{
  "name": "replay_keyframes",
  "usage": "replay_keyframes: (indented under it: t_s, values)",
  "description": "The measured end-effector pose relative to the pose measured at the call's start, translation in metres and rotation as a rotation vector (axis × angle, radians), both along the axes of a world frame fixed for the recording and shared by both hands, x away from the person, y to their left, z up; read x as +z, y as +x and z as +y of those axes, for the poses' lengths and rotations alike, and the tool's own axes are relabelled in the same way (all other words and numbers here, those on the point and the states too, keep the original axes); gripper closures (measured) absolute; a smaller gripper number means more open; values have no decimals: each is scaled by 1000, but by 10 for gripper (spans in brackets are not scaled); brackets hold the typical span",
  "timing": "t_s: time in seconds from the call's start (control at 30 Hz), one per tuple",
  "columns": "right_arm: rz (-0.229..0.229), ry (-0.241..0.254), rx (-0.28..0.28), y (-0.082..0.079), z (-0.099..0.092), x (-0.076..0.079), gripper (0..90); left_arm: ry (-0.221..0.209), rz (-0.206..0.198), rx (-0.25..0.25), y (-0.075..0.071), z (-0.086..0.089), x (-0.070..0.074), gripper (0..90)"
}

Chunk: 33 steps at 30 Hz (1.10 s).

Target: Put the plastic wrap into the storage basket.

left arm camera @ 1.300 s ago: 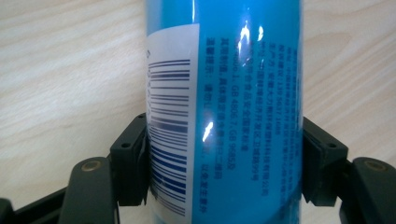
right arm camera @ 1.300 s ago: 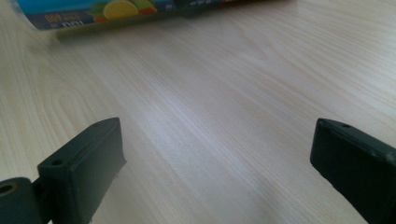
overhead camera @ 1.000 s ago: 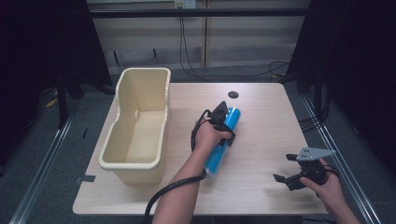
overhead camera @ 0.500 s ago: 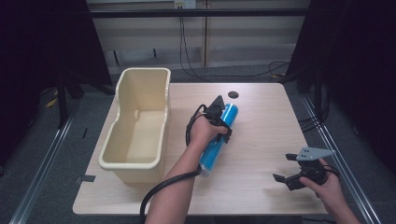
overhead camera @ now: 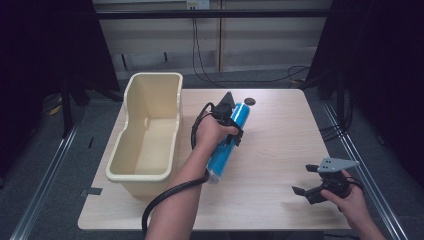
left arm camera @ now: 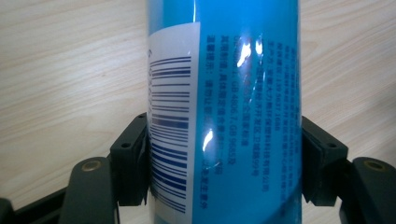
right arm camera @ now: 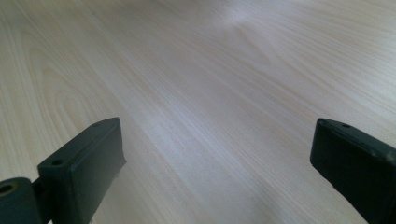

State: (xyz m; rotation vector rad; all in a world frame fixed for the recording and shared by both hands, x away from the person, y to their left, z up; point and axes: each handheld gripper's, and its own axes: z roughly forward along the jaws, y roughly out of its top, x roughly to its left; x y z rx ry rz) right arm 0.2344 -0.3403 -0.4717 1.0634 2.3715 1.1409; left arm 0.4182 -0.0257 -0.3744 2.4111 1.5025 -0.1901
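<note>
To my left the tall cream plastic tub (overhead camera: 150,131) walls off that side of the pale wooden worktop (overhead camera: 280,150). A long blue cylindrical can (overhead camera: 227,145) runs beside it, leaving a narrow lane. Bare wood lies between can and my right tongs (overhead camera: 306,181).

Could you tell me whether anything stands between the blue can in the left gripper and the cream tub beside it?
Nothing visible does: the left gripper is clamped on the blue can, and only bare table separates it from the cream tub.

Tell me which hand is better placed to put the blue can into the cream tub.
Left. Its gripper is shut on the blue can right beside the cream tub; the right gripper sits open, far off.
</note>
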Motion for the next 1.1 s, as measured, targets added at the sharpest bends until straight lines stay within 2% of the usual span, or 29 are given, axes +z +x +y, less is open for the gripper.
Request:
replay_keyframes:
  t_s: [0.2,0.43,1.1]
  values:
    - [-2,2,0,0,0,0,27,-9,-3,30,0,11,16,322]
    - [-4,0,0,0,1,0,28,-8,-7,31,-2,23,36,322]
    - [0,1,2,1,3,1,27,-11,-5,73,-6,48,70,322]
